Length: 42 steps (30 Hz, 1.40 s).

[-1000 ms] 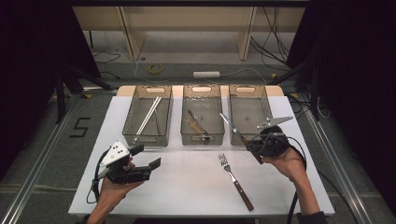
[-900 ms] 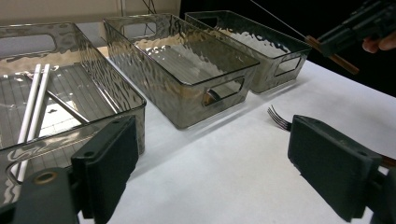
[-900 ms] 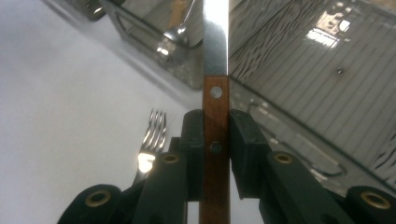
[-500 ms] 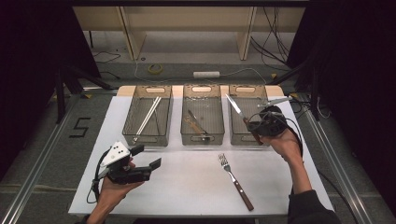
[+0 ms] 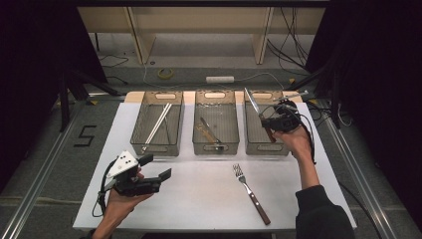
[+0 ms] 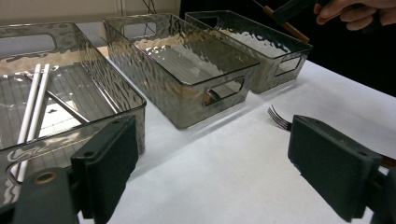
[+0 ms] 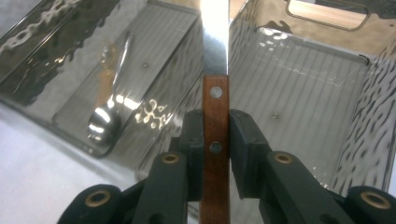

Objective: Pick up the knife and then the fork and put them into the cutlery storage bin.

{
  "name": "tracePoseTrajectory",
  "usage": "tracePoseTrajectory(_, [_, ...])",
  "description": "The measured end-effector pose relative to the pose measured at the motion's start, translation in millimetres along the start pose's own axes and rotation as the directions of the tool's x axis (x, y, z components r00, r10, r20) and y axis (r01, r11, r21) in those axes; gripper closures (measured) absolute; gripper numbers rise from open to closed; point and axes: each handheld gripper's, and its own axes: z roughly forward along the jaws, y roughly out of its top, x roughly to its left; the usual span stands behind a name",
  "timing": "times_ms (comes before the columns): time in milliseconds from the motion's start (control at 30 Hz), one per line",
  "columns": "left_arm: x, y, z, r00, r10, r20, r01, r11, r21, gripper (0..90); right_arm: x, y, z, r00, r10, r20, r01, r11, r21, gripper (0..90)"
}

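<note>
My right gripper (image 5: 271, 123) is shut on the wooden handle of a knife (image 7: 215, 70), held above the right-hand clear bin (image 5: 255, 144), blade pointing up and away. In the right gripper view both pads (image 7: 193, 140) clamp the handle over that bin (image 7: 308, 79). My left gripper (image 5: 155, 167) rests low on the white table at the front left, jaws open with nothing between them (image 6: 212, 172). A wood-handled fork (image 5: 251, 192) lies on the table ahead of the person, its tines (image 6: 279, 119) showing in the left gripper view.
Three clear bins stand in a row. The left bin (image 5: 144, 122) holds white chopsticks (image 5: 158, 124), the middle bin (image 5: 199, 144) a spoon (image 7: 109, 100). The white table top (image 5: 199, 199) has open room at the front. Cables and a tape roll lie on the floor beyond.
My right gripper has carried the knife away from the table's front up over the right bin. The left gripper has stayed put.
</note>
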Motion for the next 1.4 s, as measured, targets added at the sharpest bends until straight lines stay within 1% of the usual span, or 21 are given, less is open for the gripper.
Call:
tracePoseTrajectory(267, [-0.1, 0.0, -0.3, 1.0000, 0.001, 0.002, -0.001, 1.0000, 0.000, 15.7, -4.6, 8.7, 17.8, 0.9973, 0.058, 0.045, -0.059, 0.998, 0.023, 77.0])
tracePoseTrajectory(433, [0.1, 0.2, -0.6, 1.0000, -0.003, 0.003, 0.003, 1.0000, -0.003, 15.7, -8.5, 8.3, 29.6, 0.9924, 0.097, 0.076, -0.101, 0.994, 0.044, 77.0])
tracePoseTrajectory(500, [-0.1, 0.2, -1.1, 1.0000, 0.001, 0.004, -0.001, 1.0000, -0.004, 15.7, -9.4, 7.7, 33.8, 0.9914, 0.101, 0.083, -0.106, 0.993, 0.049, 77.0])
tracePoseTrajectory(567, [0.0, 0.3, -1.4, 1.0000, -0.002, 0.003, 0.002, 1.0000, -0.007, 15.7, -9.5, 7.5, 37.0, 0.9890, 0.116, 0.092, -0.122, 0.991, 0.057, 77.0])
tracePoseTrajectory(700, [0.1, 0.3, -1.0, 1.0000, -0.002, 0.006, 0.002, 1.0000, -0.005, 15.7, -9.9, 7.7, 43.8, 0.9858, 0.131, 0.105, -0.138, 0.988, 0.064, 76.9])
tracePoseTrajectory(800, [0.1, 0.2, -1.0, 1.0000, -0.002, 0.006, 0.002, 1.0000, -0.005, 15.7, -10.1, 7.4, 48.5, 0.9816, 0.154, 0.113, -0.163, 0.983, 0.081, 76.9])
tracePoseTrajectory(867, [0.1, 0.3, -1.3, 1.0000, -0.004, 0.004, 0.004, 1.0000, -0.007, 15.7, -11.1, 6.4, 51.7, 0.9798, 0.161, 0.119, -0.171, 0.982, 0.078, 76.8])
tracePoseTrajectory(933, [0.2, 0.3, -1.1, 1.0000, -0.004, 0.005, 0.004, 1.0000, -0.007, 15.7, -10.5, 6.0, 54.6, 0.9767, 0.180, 0.118, -0.190, 0.978, 0.083, 76.5])
tracePoseTrajectory(1000, [0.0, 0.2, -1.0, 1.0000, -0.002, 0.007, 0.002, 1.0000, -0.004, 15.7, -9.9, 6.4, 57.2, 0.9744, 0.187, 0.125, -0.199, 0.976, 0.092, 73.7])
tracePoseTrajectory(1033, [-0.1, 0.3, -1.2, 1.0000, -0.001, 0.006, 0.001, 1.0000, -0.006, 15.7, -10.1, 6.7, 57.1, 0.9735, 0.195, 0.119, -0.205, 0.975, 0.080, 67.9])
tracePoseTrajectory(1100, [0.4, 0.0, -1.2, 1.0000, -0.005, 0.005, 0.005, 1.0000, -0.006, 15.7, -10.9, 7.4, 55.3, 0.9749, 0.209, 0.076, -0.214, 0.974, 0.073, 63.2])
tracePoseTrajectory(1167, [0.9, -0.1, -1.6, 1.0000, -0.006, 0.004, 0.006, 1.0000, -0.006, 15.7, -10.6, 7.6, 51.1, 0.9771, 0.199, 0.075, -0.204, 0.977, 0.063, 60.1])
tracePoseTrajectory(1200, [1.0, -0.1, -1.8, 1.0000, -0.007, 0.004, 0.007, 1.0000, -0.007, 15.7, -10.5, 7.2, 47.3, 0.9793, 0.192, 0.066, -0.195, 0.979, 0.055, 58.5])
tracePoseTrajectory(1267, [1.2, -0.1, -1.7, 1.0000, -0.009, 0.004, 0.009, 0.9999, -0.010, 15.7, -9.5, 6.0, 40.9, 0.9833, 0.174, 0.054, -0.177, 0.983, 0.055, 55.9])
tracePoseTrajectory(1367, [0.8, -0.2, -1.4, 1.0000, -0.006, 0.003, 0.006, 1.0000, -0.006, 15.7, -4.9, 1.0, 25.2, 0.9914, 0.129, 0.020, -0.130, 0.991, 0.030, 51.8])
tracePoseTrajectory(1400, [0.7, -0.1, -1.4, 1.0000, -0.005, 0.003, 0.005, 1.0000, -0.006, 15.7, -3.2, -0.6, 21.0, 0.9925, 0.121, 0.010, -0.122, 0.992, 0.022, 50.5])
